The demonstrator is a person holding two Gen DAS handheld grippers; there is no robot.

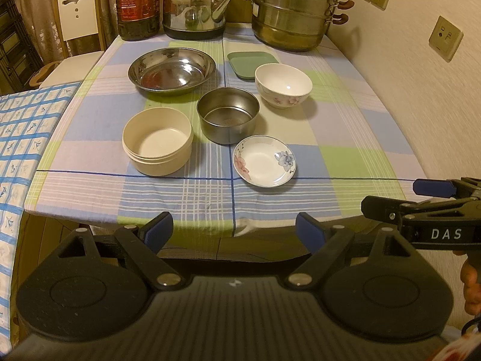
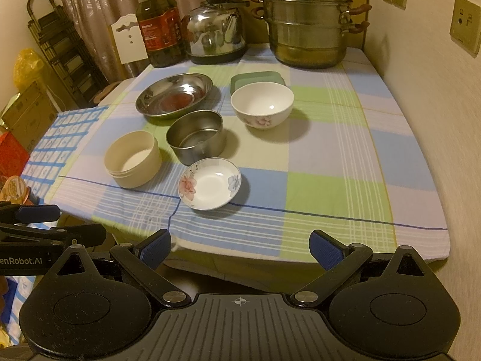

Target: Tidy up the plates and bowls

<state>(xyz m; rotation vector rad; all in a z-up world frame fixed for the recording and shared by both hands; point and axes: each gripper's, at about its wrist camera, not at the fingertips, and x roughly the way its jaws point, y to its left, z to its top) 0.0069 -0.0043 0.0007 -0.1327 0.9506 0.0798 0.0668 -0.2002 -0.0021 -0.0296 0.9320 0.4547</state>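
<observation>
On the checked tablecloth sit a wide steel plate [image 1: 172, 70] [image 2: 174, 94], a green tray [image 1: 251, 62] [image 2: 257, 77], a white flowered bowl [image 1: 282, 85] [image 2: 262, 104], a steel bowl [image 1: 228, 115] [image 2: 195, 136], a cream round tub [image 1: 157, 140] [image 2: 132, 158] and a small flowered saucer [image 1: 264, 161] [image 2: 209, 183]. My left gripper [image 1: 234, 231] hangs open before the table's near edge, nothing between its fingers. My right gripper [image 2: 241, 245] is open too, short of the near edge, in line with the saucer. Each gripper shows at the side of the other's view.
Along the table's back stand an oil bottle [image 1: 137, 3], a steel kettle [image 1: 197, 6] and a stacked steamer pot [image 1: 293, 12]. A wall [image 1: 421, 75] runs close along the right. A blue-checked cloth [image 1: 27, 138] and a chair [image 1: 79, 15] lie left.
</observation>
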